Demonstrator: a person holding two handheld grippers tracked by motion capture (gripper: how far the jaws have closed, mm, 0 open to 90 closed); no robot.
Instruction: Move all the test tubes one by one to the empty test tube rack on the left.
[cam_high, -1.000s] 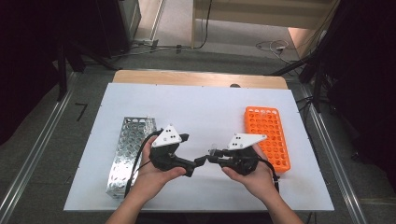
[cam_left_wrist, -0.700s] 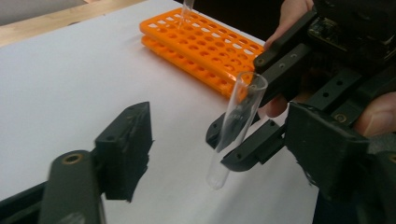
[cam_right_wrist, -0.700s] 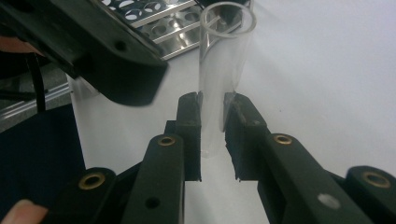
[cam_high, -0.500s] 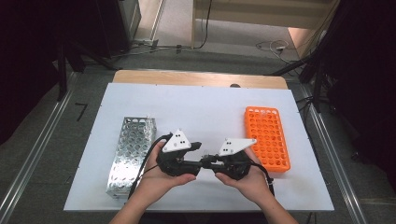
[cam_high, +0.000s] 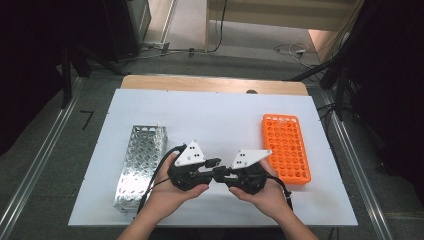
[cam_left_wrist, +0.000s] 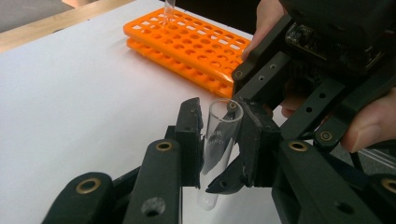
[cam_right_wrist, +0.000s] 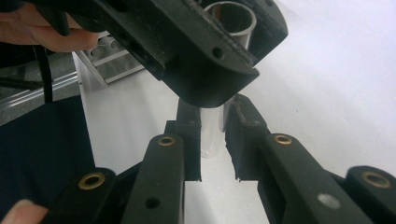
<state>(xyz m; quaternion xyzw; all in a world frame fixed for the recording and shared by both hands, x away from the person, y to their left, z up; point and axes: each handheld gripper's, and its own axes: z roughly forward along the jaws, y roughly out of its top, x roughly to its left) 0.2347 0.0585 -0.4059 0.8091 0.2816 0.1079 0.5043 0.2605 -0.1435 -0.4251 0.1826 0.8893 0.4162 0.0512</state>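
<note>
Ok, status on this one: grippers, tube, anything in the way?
Left gripper shut on the test tube, upright above the table. Right gripper straddles its lower end; contact unclear. Orange rack and metal rack sit clear at either side.

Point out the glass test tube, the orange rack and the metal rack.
glass test tube (cam_left_wrist: 223, 133), left gripper view, upper wall.
orange rack (cam_high: 285, 146), high view, top grid.
metal rack (cam_high: 139, 161), high view, top grid.

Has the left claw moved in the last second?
Yes. The left claw has shifted right, away from the metal rack, to meet the right claw.
</note>
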